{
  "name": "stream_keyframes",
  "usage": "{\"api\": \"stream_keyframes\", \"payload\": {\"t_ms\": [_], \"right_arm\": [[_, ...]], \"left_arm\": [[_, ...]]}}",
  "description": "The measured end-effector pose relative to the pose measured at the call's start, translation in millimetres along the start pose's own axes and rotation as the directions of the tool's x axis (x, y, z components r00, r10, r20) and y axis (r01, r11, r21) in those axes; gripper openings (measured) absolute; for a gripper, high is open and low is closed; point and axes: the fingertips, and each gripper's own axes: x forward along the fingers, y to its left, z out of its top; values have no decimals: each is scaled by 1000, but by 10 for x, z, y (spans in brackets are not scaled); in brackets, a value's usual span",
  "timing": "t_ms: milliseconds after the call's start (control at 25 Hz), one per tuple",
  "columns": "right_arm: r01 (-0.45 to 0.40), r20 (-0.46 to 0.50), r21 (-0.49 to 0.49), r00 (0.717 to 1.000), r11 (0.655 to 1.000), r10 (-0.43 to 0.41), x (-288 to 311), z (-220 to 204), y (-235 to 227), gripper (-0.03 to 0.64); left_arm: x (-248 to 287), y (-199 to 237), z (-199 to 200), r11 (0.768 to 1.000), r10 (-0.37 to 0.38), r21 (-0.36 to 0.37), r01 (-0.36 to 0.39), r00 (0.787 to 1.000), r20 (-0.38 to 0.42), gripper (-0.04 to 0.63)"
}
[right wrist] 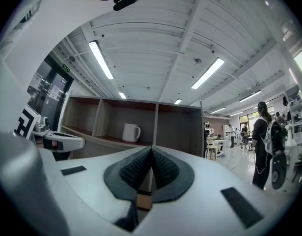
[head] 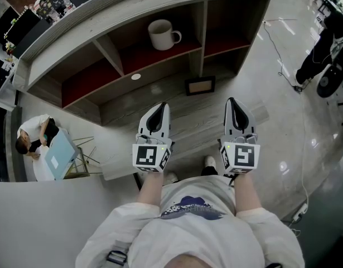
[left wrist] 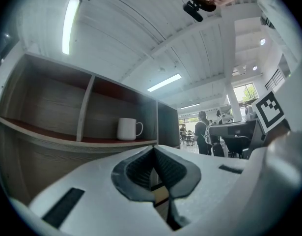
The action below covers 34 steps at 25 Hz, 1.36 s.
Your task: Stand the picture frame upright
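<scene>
Dark-bordered picture frame (head: 200, 86), tan centre

Overhead and level views, shared shelf (head: 132, 24)

We find bare shelf board (head: 182, 119) open from the left gripper (head: 159, 106) and the right gripper (head: 232, 100) to the picture frame (head: 200, 86) at twelve o'clock. Just behind the frame a divider (head: 198, 35) blocks the way. At eleven o'clock a mug (head: 163, 34) takes up the middle compartment.

We find no word, number or brand that we can read — the print on the person's shirt (head: 192, 207) is too blurred, its lettering too small.
</scene>
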Motion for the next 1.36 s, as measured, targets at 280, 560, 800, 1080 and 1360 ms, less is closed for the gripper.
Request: {"api": "stream_keyframes", "payload": {"t_ms": [280, 560, 800, 1080, 1360], "right_arm": [[-2, 15, 4, 1000, 1000, 1, 22, 2, 26, -2], [-15, -11, -31, 1000, 999, 15, 62, -90, 77, -3], [-16, -25, -30, 1000, 999, 15, 102, -108, 93, -3], [-20, -29, -33, 999, 999, 19, 107, -115, 122, -3], [-24, -27, -38, 999, 999, 23, 102, -116, 144, -3]], "left_arm": [[-23, 34, -44, 1000, 6, -3, -6, 1000, -6, 6], [-31, 55, -80, 1000, 11, -3, -11, 1000, -17, 6], [-33, 99, -115, 1000, 18, -8, -19, 999, -26, 6], [-83, 161, -146, 999, 34, -11, -34, 999, -35, 6], [-116, 182, -153, 999, 36, -8, -36, 999, -37, 6]]}}
